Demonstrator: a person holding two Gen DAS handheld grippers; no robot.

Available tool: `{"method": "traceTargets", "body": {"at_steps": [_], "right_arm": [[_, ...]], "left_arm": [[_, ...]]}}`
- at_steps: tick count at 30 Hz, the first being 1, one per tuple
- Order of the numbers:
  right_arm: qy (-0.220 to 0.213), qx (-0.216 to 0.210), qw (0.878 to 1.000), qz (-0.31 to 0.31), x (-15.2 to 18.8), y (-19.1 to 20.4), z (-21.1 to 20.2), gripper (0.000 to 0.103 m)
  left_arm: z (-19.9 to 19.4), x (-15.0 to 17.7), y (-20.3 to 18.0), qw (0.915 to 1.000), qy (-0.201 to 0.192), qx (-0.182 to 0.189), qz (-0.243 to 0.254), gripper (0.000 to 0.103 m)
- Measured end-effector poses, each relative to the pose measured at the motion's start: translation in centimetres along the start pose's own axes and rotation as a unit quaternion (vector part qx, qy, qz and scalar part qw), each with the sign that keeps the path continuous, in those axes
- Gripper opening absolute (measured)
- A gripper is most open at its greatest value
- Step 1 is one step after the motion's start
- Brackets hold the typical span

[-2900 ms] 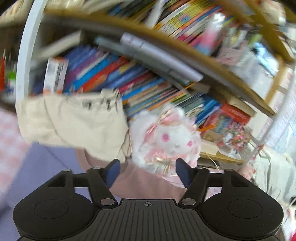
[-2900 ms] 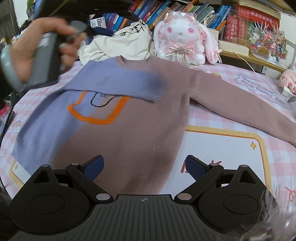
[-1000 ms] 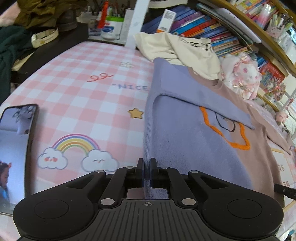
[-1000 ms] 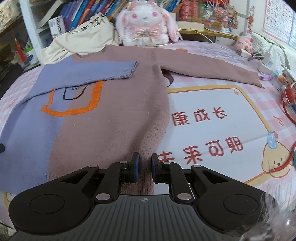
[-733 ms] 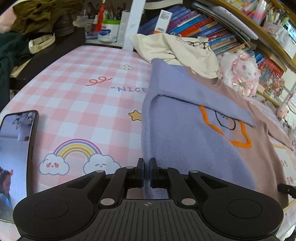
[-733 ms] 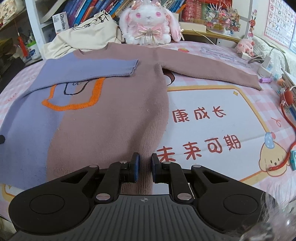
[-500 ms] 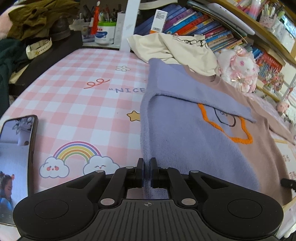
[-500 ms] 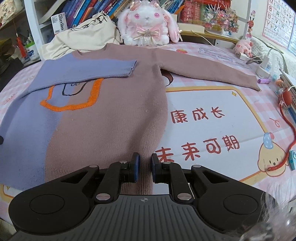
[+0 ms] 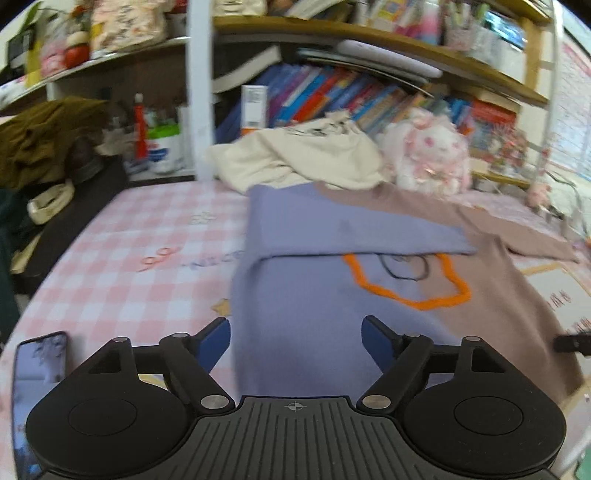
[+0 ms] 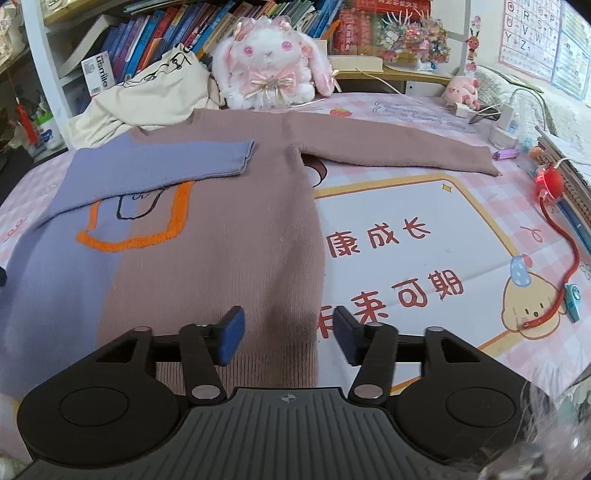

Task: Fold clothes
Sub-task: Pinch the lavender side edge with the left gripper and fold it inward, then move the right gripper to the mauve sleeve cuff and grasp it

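A two-tone sweater (image 10: 229, 236), lavender on one half and dusty brown on the other with an orange-outlined figure on the chest, lies flat across the pink checked bench (image 9: 122, 266), filling the middle of both views. Its lavender sleeve (image 10: 159, 168) is folded across the chest, cuff ending near the centre of the right wrist view, while the brown sleeve (image 10: 399, 147) stretches out straight toward the right edge of that frame. The left tongs (image 9: 295, 338) are spread wide at the bottom centre of the left wrist view, over the lavender side of the sweater near its left edge, gripping nothing. The right tongs (image 10: 288, 332) are likewise spread, at the bottom centre of their view, straddling the brown ribbed hem without pinching it. A cream garment (image 10: 147, 96) sits bunched at the upper left of the right wrist view, just behind the sweater's collar, and a white and pink plush rabbit (image 10: 273, 62) sits upright beside it at the top centre, in front of a bookshelf (image 10: 155, 33). A smartphone (image 9: 37, 387) lies at the lower left of the left wrist view. A red cord (image 10: 565, 243) trails down the right side of the right wrist view, over the cartoon-printed mat (image 10: 424, 236).
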State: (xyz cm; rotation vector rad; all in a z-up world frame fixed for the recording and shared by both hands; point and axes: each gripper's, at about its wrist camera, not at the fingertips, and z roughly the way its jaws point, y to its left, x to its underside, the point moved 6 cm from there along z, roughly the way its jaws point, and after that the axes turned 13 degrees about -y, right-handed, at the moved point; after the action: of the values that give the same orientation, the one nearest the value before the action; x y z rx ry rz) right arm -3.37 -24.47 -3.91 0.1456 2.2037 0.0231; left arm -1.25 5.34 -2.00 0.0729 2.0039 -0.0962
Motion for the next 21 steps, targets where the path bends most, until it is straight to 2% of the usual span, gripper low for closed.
{"method": "traceTargets", "body": {"at_steps": [4, 6, 8, 16, 21], "right_arm": [[-0.003, 0.006, 1.0, 0.011, -0.1, -0.5, 0.0, 0.066], [-0.004, 0.008, 1.0, 0.018, -0.1, -0.9, 0.1, 0.068], [-0.005, 0.011, 1.0, 0.025, -0.1, -1.3, 0.1, 0.068], [-0.003, 0.015, 0.999, 0.042, -0.5, -3.1, 0.9, 0.068], [-0.011, 0.014, 0.999, 0.045, -2.1, -5.7, 2.0, 0.068]], "left_arm": [[0.9, 0.6, -0.9, 0.9996, 0.021, 0.015, 0.005, 0.083], [1.2, 0.6, -1.1, 0.9995, 0.025, 0.016, 0.009, 0.083], [1.2, 0.7, -1.2, 0.9995, 0.027, 0.014, 0.011, 0.087], [2.0, 0.7, -2.3, 0.9992, 0.038, 0.006, 0.01, 0.088], [2.8, 0.4, -3.8, 0.9991, 0.042, -0.004, 0.006, 0.088]]}}
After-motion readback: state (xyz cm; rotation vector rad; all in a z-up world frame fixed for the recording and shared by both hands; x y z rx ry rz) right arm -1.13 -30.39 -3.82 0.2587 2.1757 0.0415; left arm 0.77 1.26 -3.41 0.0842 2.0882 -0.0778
